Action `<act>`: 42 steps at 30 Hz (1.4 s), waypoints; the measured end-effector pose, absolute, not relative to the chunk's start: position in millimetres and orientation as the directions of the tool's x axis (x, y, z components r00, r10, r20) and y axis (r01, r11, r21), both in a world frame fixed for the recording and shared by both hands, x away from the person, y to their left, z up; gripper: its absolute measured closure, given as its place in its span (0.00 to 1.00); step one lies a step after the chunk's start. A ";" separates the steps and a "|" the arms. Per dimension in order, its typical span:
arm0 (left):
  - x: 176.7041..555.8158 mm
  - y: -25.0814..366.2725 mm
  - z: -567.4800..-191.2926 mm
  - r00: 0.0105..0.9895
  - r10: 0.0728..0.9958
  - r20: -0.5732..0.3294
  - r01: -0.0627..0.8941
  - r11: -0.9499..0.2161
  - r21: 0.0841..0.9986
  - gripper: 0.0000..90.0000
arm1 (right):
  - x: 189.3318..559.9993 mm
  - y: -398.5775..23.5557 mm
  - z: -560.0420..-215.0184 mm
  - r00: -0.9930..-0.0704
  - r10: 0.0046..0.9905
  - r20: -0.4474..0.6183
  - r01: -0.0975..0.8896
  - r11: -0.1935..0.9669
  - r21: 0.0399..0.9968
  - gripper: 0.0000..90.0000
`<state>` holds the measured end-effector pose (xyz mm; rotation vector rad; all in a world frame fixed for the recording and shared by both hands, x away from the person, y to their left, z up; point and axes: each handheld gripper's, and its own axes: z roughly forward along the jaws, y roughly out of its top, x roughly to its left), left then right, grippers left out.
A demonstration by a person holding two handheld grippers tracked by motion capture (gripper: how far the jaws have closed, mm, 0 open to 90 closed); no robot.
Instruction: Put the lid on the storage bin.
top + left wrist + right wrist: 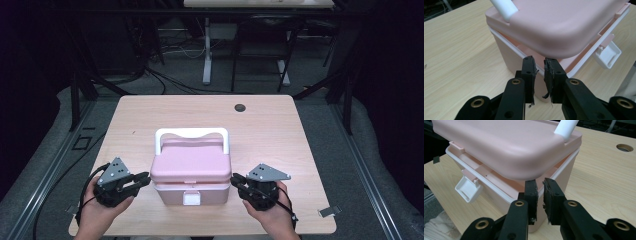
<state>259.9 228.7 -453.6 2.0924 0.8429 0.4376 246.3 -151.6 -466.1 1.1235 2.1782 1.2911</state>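
A pink storage box (190,172) with a white handle (192,133) stands on the near middle of the table, its white latch (191,198) facing me. In both gripper views the lid (564,25) (499,145) sits slightly raised above the white rim, with the latch (607,55) (467,188) hanging loose. My left gripper (145,178) (539,62) points at the box's left side, tips just under the lid's edge. My right gripper (235,179) (539,183) mirrors it on the right side. Both pairs of jaws stand almost together with nothing between them.
The wooden table (150,115) has a round cable hole (240,107) (624,147) at the back right. Its front edge runs just below my hands. A small metal clip (330,211) lies at the front right corner. Desk legs and cables stand on the floor beyond.
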 end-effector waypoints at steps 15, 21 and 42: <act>257.5 229.0 -456.8 0.718 0.696 0.007 0.423 -0.444 0.790 0.87 | 243.6 -154.9 -469.3 -0.608 0.790 0.079 0.459 0.269 0.847 0.90; 256.9 229.0 -456.6 0.718 0.696 0.006 0.423 -0.444 0.790 0.87 | 243.1 -155.2 -469.4 -0.612 0.787 0.082 0.459 0.269 0.847 0.90; 253.2 234.2 -458.0 0.714 0.700 -0.001 0.432 -0.439 0.788 0.87 | 240.1 -160.0 -466.6 -0.607 0.790 0.087 0.456 0.257 0.852 0.90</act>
